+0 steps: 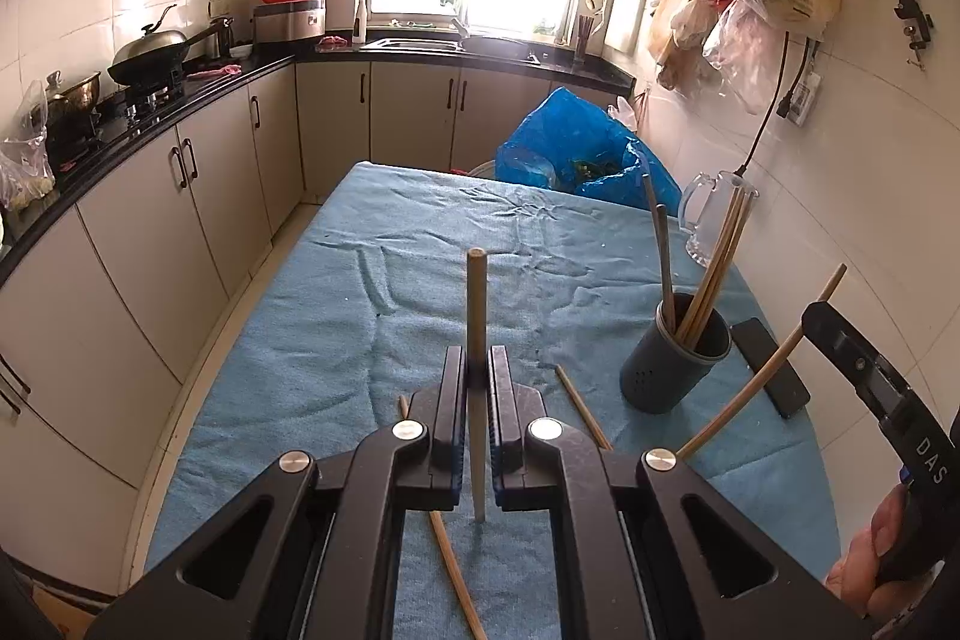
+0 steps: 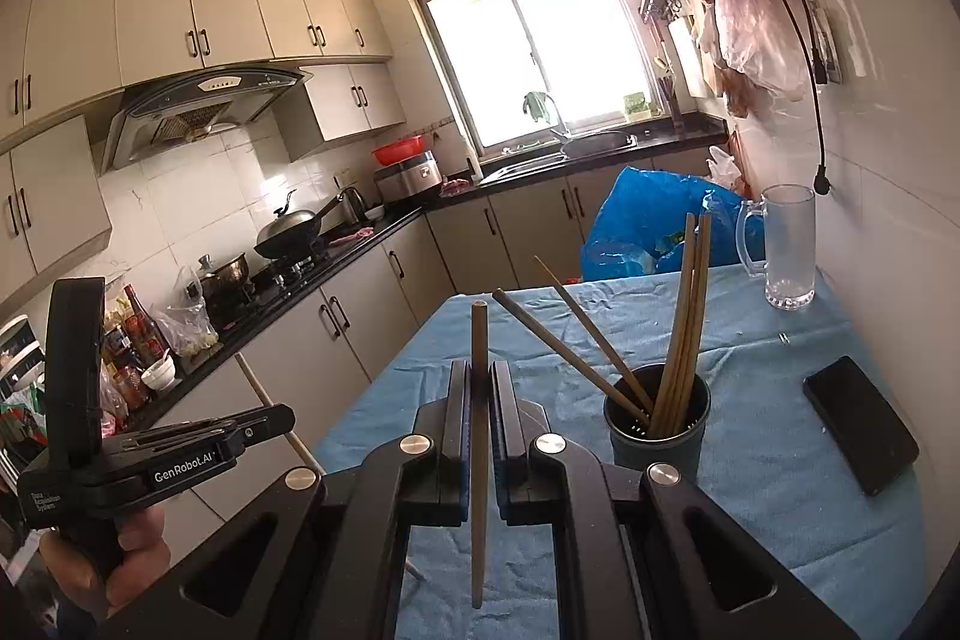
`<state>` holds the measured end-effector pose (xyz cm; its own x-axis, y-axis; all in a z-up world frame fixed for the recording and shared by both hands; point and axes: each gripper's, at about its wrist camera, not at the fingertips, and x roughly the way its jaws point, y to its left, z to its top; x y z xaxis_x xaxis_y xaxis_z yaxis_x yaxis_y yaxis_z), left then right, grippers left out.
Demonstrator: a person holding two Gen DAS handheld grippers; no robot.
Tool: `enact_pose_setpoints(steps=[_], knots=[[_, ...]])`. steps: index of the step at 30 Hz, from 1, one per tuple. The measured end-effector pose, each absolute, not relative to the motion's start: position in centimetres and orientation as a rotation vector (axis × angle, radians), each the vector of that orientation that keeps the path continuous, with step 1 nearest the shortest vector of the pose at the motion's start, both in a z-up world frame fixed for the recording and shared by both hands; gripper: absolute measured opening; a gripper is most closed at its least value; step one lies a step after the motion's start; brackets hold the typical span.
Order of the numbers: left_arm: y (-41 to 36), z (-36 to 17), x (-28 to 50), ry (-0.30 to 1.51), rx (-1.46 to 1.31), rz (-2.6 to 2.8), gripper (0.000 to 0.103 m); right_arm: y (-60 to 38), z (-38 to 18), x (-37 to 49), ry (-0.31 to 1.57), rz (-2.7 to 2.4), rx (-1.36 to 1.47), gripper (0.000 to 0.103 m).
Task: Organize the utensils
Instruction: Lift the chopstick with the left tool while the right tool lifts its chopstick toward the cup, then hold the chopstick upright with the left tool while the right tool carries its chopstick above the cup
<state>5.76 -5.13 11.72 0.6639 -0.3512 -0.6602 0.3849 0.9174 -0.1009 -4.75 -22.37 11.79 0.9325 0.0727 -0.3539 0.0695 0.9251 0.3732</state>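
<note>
My left gripper [image 1: 477, 370] is shut on a pale wooden chopstick [image 1: 476, 304] that stands upright between its pads, above the blue cloth. My right gripper [image 2: 478, 382] is shut on a darker chopstick [image 2: 478, 340], also upright. A dark grey utensil holder [image 1: 675, 364] with several chopsticks in it stands on the cloth to the right; in the right wrist view the holder [image 2: 657, 436] is just right of my right gripper. Two loose chopsticks [image 1: 582, 406] [image 1: 456, 574] lie on the cloth near my left gripper. The right gripper's chopstick [image 1: 762, 370] shows at the right of the left wrist view.
A blue cloth [image 1: 420, 250] covers the table. A black phone [image 2: 861, 424] lies right of the holder. A glass mug [image 2: 786, 244] and a blue plastic bag [image 1: 570, 148] stand at the far end. Kitchen counters [image 1: 150, 124] run along the left.
</note>
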Motion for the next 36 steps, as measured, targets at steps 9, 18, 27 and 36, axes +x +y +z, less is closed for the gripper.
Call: enact_pose_setpoints(steps=[9, 18, 27, 36], knots=[[-5.2, 11.7, 5.3, 0.727, 0.060, -0.414, 0.006, -22.4, 12.0, -4.9, 0.372, 0.004, 0.394, 0.006], [-5.2, 12.1, 4.5, 0.713, 0.072, -0.409, 0.006, -22.2, 12.3, -5.6, 0.357, 0.004, 0.391, 0.006], [-5.2, 12.4, 4.0, 0.706, 0.077, -0.412, 0.006, -22.0, 12.8, -6.7, 0.343, 0.006, 0.391, 0.006], [-5.1, 13.0, 3.1, 0.689, 0.080, -0.420, 0.006, -22.0, 13.4, -7.6, 0.326, 0.007, 0.388, 0.006]])
